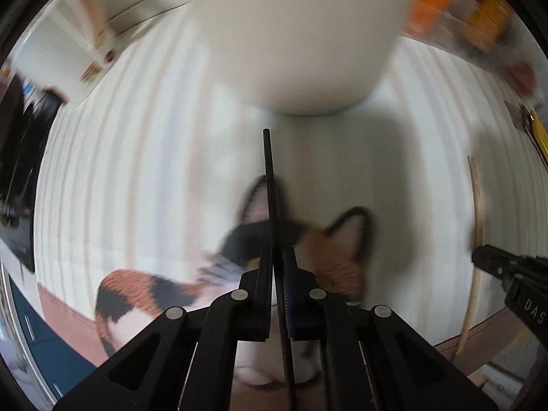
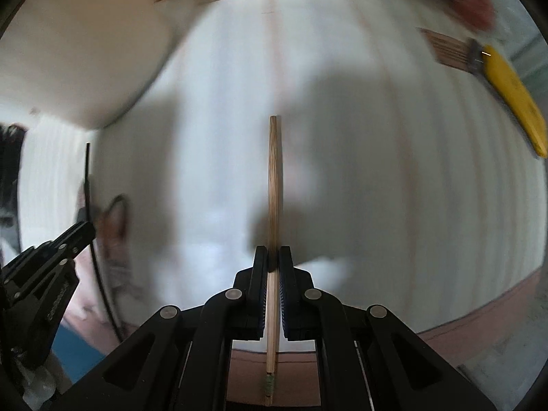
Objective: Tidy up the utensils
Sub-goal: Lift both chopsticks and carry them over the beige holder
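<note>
Left gripper (image 1: 278,257) is clamping 1 black chopstick (image 1: 270,185), jaws pressed together on it, tip sticking out ahead of the fingers toward the cream holder (image 1: 294,41). Holder is sitting directly ahead of the left tongs, just past the stick's tip, not touching as far as visible. Right gripper (image 2: 273,257) is pinching 1 wooden chopstick (image 2: 274,178), jaws closed on its shaft, stick running forward along the fingers and also trailing back behind them. From the right tongs the holder is sitting ahead and off to the left; the left tongs are showing at the right camera's left edge.

Both sticks are hanging above the white striped table (image 1: 137,157). A yellow-handled utensil (image 2: 513,96) is lying on the table well ahead and right of the right tongs, untouched. A calico cat (image 1: 328,250) is sitting under the left tongs, blurred.

Progress: mid-task, probably. 2 sticks are in hand, neither is in the holder yet; holder's inside isn't visible, so can't tell what's already stored. Left: dropping both sticks in, then the yellow utensil.
</note>
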### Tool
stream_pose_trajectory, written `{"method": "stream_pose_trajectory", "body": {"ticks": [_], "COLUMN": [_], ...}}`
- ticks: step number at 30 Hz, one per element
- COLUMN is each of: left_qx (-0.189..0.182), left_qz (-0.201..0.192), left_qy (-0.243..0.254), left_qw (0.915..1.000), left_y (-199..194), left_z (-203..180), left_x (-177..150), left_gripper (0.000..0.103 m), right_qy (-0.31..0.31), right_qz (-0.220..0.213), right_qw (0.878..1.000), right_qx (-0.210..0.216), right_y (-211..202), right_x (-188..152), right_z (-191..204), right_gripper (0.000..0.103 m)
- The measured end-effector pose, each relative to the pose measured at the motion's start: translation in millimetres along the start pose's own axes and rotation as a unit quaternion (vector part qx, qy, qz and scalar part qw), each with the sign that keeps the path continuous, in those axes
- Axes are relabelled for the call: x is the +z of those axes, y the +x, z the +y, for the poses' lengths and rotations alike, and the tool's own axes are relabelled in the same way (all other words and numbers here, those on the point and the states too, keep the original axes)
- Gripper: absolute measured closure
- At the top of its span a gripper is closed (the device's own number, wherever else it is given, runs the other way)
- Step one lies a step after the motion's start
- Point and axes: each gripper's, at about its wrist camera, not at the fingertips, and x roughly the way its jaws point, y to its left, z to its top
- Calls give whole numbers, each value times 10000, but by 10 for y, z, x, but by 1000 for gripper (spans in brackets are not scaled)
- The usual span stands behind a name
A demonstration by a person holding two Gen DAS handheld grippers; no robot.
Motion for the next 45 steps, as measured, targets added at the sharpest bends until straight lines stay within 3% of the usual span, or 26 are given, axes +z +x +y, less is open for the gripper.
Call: {"method": "stream_pose_trajectory", "body": {"ticks": [3,7,16,28,32,36,45], "left_qx": [10,-149,-418,-348,-392,-305,-151], "left_qz": [89,237,456,498,431,324,-115], "left_qy": [-180,-336,-571,-517,-639,-623,-804], "left_qw": [9998,9990,9964,9968,9963,9971,9966], "left_y": [61,136,245,248,244,192,-87], "left_z": [176,292,604,570,577,622,778], "left_x": [-41,-89,13,44,34,1,-64], "left_gripper": [100,97,95,95,100,100,100], "right_qy": [-239,-435,-366,-449,-535,-412,-275], "right_qz": [46,95,240,261,161,73,-428], "right_qw": [9996,9990,9990,9975,9962,9976,9981], "right_qx": [137,-68,-110,-475,-674,-546,-336], "right_y": [31,66,19,139,159,143,-301], "right_x": [2,21,104,214,159,103,53], "right_z": [260,442,488,709,867,863,725], "right_gripper": [96,96,96,95,96,96,96]}}
